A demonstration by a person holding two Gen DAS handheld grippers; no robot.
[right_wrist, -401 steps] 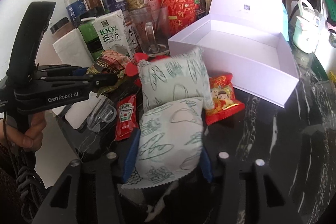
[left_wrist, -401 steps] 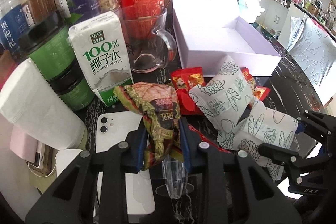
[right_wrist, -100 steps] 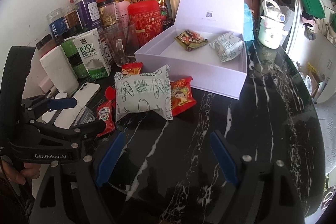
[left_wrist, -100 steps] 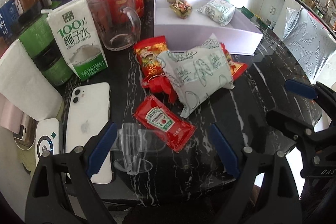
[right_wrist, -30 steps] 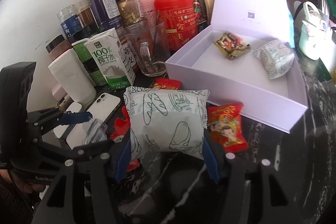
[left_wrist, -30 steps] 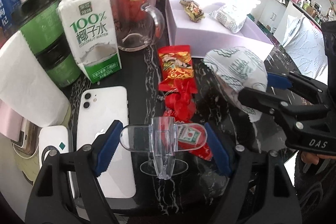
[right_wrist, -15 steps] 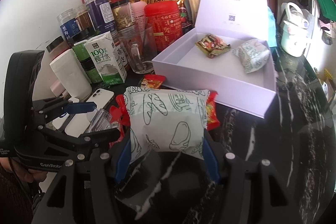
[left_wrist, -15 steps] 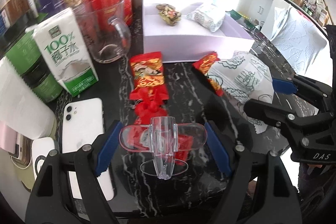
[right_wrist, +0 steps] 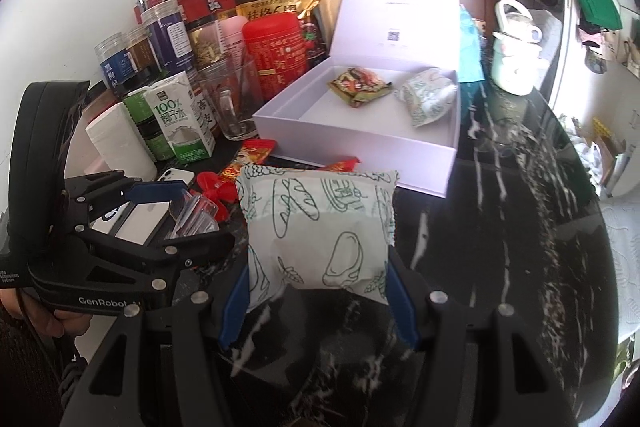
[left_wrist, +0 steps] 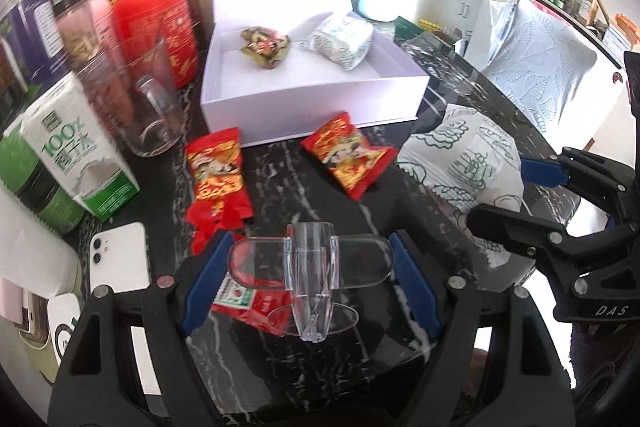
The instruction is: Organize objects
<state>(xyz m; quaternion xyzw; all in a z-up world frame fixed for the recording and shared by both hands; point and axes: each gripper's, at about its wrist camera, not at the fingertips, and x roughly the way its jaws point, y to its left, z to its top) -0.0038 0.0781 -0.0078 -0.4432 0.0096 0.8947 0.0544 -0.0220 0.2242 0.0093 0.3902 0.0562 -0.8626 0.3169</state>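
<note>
Right wrist view: the right claw pinches a white snack bag printed with green bread drawings, held above the dark marbled surface. The left claw grips a clear plastic piece between its blue pads; its body reads "GenRobot". A carton at far left says "100%" and "COCONUT WATER". The open white box holds a brown wrapper and a second printed bag. Since a second ago both claws have lifted and drawn back, leaving two red packets exposed before the box.
</note>
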